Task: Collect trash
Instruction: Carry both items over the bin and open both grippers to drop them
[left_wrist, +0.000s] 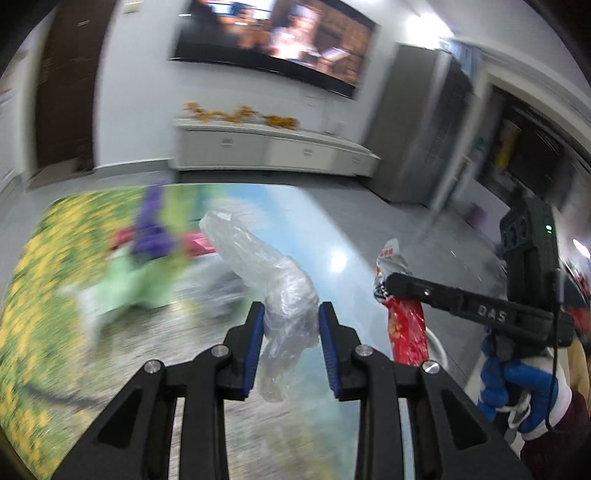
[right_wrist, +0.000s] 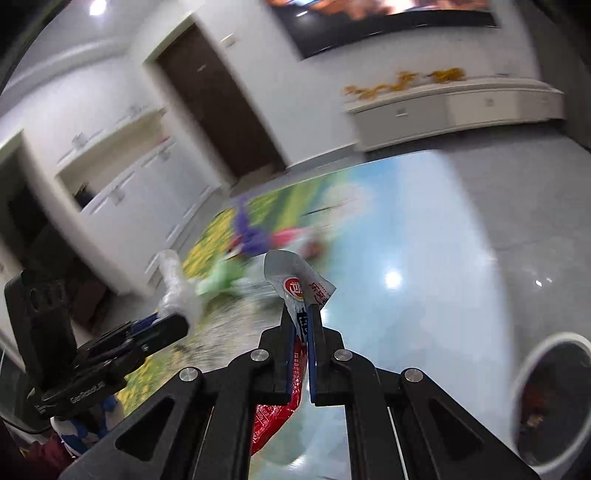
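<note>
Both of my hand-held grippers are loaded: left hand-held gripper (left_wrist: 291, 314) clamps a crumpled clear plastic bag (left_wrist: 273, 273), right hand-held gripper (right_wrist: 300, 314) pinches a red snack wrapper (right_wrist: 295, 295), both lifted above the desk (left_wrist: 332, 236). White-rimmed bin (right_wrist: 554, 339) sits near right; blurred colourful litter (left_wrist: 155, 236) remains on the far desk.

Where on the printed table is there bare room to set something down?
The pale blue stretch of the printed table, between the red snack wrapper and the table's right edge, looks bare. It is crowded around the purple, pink and green blurred clutter by the yellow-flower print.
</note>
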